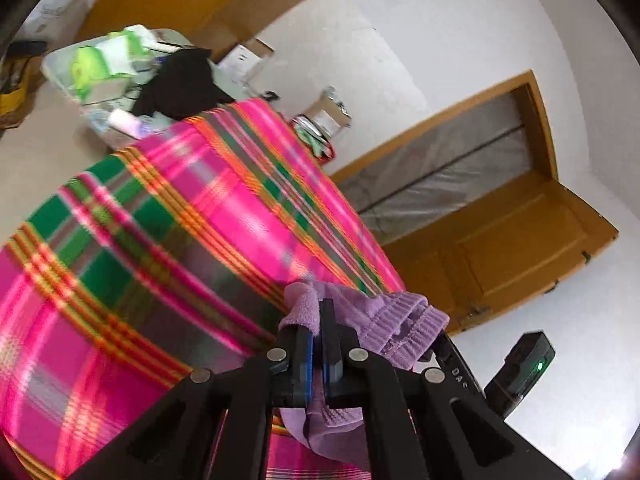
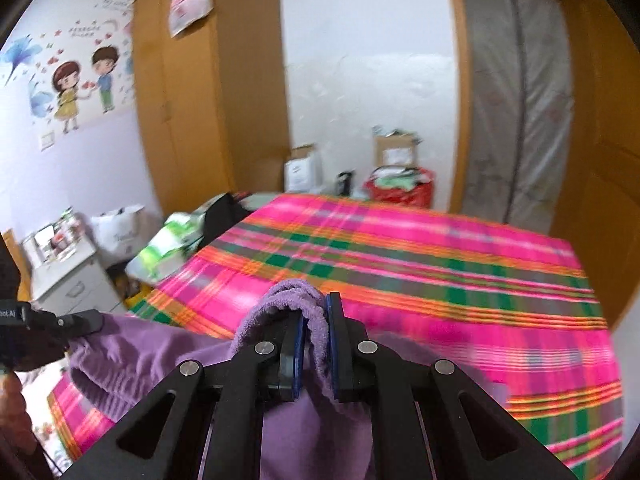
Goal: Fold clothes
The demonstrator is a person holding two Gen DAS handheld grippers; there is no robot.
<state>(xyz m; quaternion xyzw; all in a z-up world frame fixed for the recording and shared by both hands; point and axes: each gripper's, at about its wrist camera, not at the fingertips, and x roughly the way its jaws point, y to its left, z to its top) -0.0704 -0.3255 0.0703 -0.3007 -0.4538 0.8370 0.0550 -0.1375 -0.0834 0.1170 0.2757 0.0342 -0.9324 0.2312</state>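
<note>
I am holding a soft purple garment (image 2: 160, 356) up over the bed (image 2: 420, 264), and I think I am near the start of the folding. My left hand-held gripper (image 1: 316, 320) is pinched tight on one bit of the purple cloth, with a ribbed cuff or hem sticking out beside its black fingers (image 1: 328, 332). My right hand-held gripper (image 2: 314, 316) is closed on a thick bunched edge of the same garment, so its blue pads sit a little apart with the cloth squeezed between them. From the right camera I can see the left tool off to the side, and the cloth hangs between the two like a hammock. It looks lifted off the pink and green checked bed cover (image 1: 160, 220), not spread flat on it. I cannot see any neat fold in it. So I think I must lay it down flat, smooth it, and then fold it over. No other folded clothes show on the bed.
</note>
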